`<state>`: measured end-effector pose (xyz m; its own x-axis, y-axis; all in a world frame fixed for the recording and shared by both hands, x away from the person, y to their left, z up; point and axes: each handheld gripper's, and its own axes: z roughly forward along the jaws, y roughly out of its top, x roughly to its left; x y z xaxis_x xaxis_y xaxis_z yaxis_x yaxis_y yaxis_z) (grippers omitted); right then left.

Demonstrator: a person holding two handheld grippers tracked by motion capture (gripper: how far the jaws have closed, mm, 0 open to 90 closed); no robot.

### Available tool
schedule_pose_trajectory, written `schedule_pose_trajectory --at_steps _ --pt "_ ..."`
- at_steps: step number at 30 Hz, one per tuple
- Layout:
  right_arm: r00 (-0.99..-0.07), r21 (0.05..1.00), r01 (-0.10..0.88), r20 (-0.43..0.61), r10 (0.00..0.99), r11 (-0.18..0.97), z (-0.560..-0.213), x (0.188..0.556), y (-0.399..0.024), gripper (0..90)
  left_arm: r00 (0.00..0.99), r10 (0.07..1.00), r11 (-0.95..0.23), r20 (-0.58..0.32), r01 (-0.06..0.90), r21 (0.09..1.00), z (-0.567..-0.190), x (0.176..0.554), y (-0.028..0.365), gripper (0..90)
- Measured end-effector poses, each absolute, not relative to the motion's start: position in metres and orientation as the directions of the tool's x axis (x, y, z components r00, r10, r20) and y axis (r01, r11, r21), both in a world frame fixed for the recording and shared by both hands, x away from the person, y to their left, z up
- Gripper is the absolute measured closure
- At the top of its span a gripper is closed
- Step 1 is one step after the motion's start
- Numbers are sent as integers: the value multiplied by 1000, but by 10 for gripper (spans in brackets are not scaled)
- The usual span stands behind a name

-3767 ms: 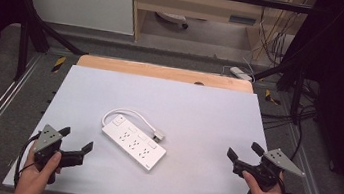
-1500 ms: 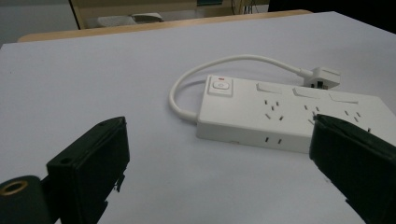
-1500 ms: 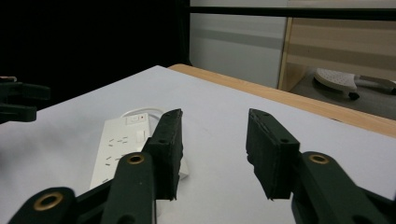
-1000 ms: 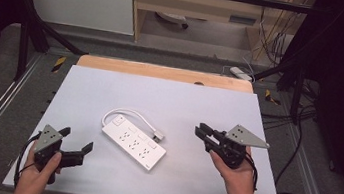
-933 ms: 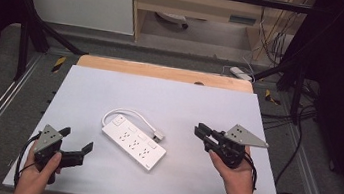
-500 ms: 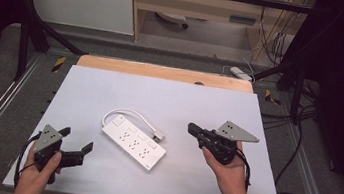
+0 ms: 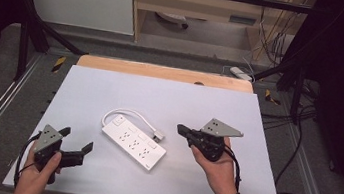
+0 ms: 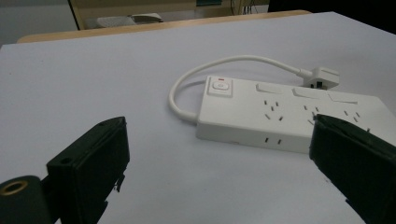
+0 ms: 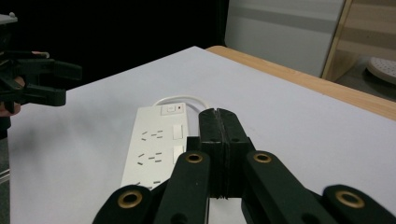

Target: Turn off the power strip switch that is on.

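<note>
strip: we see a white plastic power strip (image 7: pixel 133 142), short looped cord, flat on table.
left gripper (image 7: pixel 75 146): jaws wide, empty.
right gripper (image 7: pixel 181 128): jaws just closed together, empty.
red mark by the switch: clear in the left gripper view, probably an indicator.

Looking down and forward from above onto the pale grey table (image 7: pixel 110 89); both gripper views low, close, sharing the white plastic power strip (image 8: pixel 289 112) (image 9: pixel 156 144) (image 7: pixel 133 142).

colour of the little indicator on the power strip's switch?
Red, on the white rectangular plastic power strip, beside its white rocker switch. Clearest in the left gripper view.
</note>
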<state>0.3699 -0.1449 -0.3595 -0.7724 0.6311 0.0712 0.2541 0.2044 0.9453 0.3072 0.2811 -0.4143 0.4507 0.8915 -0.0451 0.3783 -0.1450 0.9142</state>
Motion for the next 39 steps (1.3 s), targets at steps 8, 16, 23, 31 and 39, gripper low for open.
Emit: schedule_pose_trajectory --at_steps 8,16,23,31,39 --pt "-788 929 276 72 611 247 -368 372 -130 900 452 891 -146 -45 378 914 -414 307 281 49" --pt "-792 919 293 78 605 265 -373 376 -119 900 454 890 -149 -42 376 915 -414 307 281 49" --pt "-800 912 299 79 595 280 -376 380 -110 900 453 890 -146 -44 377 914 -414 307 281 48" --pt "-804 900 314 83 589 301 -379 384 -102 900 452 891 -151 -37 372 916 -414 307 282 48" --pt "-815 890 318 79 575 327 -384 385 -94 900 456 889 -153 -38 376 914 -414 308 281 48"
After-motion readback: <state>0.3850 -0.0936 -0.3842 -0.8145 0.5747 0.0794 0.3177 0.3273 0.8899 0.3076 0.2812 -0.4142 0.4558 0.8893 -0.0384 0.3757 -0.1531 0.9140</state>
